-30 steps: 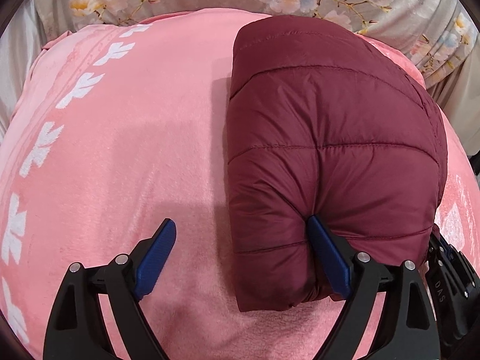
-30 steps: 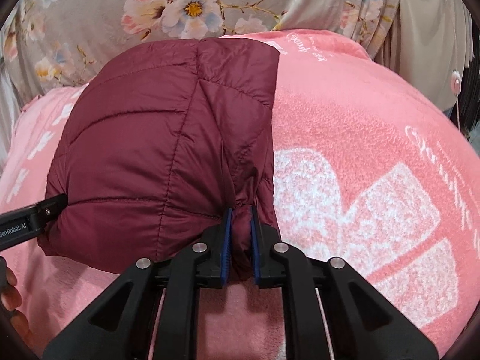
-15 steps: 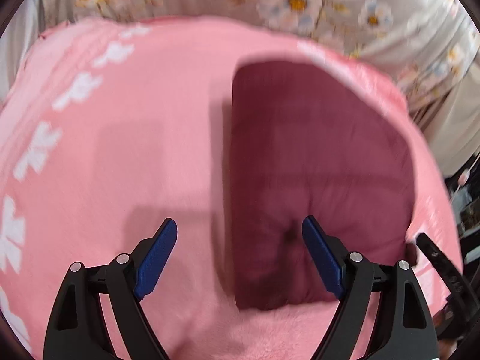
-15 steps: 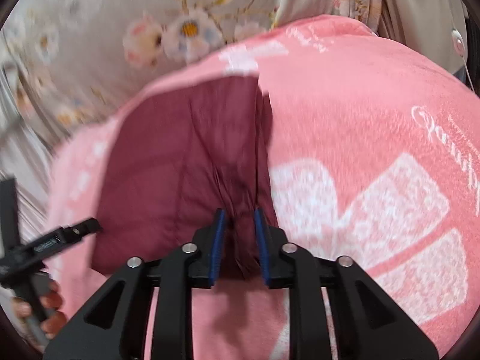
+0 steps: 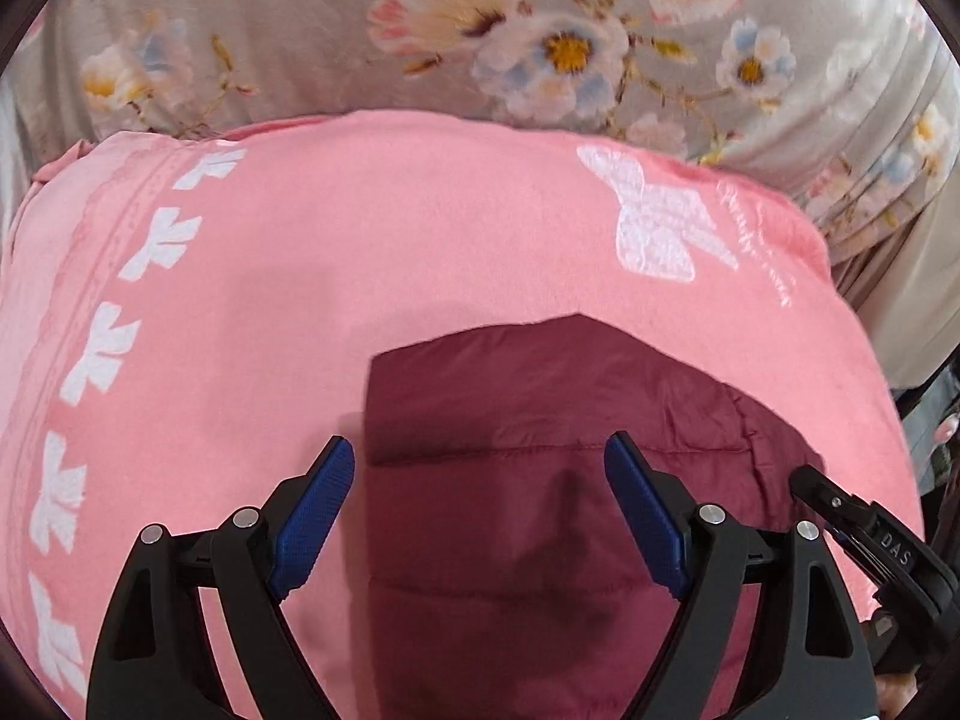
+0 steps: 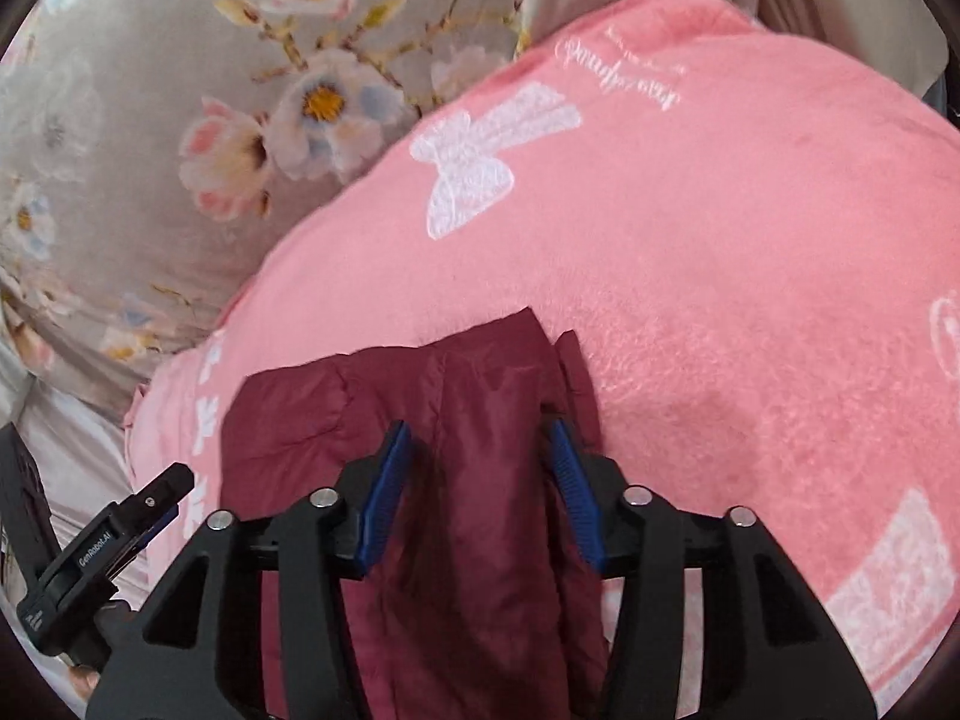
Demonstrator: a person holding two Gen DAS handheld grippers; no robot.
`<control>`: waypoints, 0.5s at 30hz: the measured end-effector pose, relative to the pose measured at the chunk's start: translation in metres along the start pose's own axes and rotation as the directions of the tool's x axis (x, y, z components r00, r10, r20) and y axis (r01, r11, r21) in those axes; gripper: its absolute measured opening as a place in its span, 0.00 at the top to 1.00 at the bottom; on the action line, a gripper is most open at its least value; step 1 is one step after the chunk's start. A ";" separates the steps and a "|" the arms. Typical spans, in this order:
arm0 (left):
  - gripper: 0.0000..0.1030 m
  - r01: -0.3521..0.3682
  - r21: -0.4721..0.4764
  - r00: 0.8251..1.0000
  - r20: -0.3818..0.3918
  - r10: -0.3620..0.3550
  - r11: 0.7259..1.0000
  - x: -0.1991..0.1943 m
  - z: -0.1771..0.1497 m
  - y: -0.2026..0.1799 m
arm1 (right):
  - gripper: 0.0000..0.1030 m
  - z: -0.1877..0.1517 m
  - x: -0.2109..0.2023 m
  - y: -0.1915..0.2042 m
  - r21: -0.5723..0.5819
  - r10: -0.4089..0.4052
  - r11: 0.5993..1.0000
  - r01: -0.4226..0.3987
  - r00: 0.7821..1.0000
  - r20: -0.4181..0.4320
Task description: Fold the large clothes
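Two claws: the left claw (image 5: 478, 441) and the right claw (image 6: 477, 426), each held by a person.
Left claw: wide open, with nothing in its grip.
Left claw's pads: one blue pad (image 5: 315, 516) hangs over the pink blanket (image 5: 360, 240), just beside the jacket's left edge. The other pad is over the jacket itself. Neither pad presses on it.
Right claw: only a little way open, and its jaws are closing.
Right claw's hold: a thick fold of the jacket fills the gap, and the blue pads (image 6: 384, 492) touch it on both sides.
Jacket: the dark red puffy jacket (image 5: 540, 396) is folded into a small block. It lies on the near part of the blanket, right under both claws.
Jacket's far edge: it reaches just past the claw tips.
Blanket: pink, with white leaf shapes down its left side and a white bow (image 5: 654, 228) near its far right corner.
Behind the blanket: a grey cloth with flowers (image 5: 300, 30).
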State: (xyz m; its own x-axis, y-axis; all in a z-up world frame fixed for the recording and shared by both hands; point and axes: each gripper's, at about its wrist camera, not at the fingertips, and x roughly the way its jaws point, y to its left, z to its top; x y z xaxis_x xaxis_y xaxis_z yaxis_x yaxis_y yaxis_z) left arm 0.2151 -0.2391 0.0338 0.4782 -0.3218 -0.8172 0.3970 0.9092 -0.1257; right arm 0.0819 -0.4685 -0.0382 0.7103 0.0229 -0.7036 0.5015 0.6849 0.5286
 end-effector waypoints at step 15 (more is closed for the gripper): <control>0.08 -0.052 0.032 0.999 0.008 0.052 0.998 0.076 -0.017 -0.012 | 0.95 -0.009 0.065 0.000 -0.116 -0.132 0.984 0.136 0.990 0.047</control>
State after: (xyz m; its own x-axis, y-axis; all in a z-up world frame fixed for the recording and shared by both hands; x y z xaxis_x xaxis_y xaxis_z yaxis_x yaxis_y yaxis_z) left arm 0.2334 -0.2703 -0.0368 0.5044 -0.2762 -0.8181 0.3965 0.9157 -0.0647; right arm 0.1235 -0.4605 -0.0890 0.6604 -0.1018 -0.7440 0.5329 0.7616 0.3689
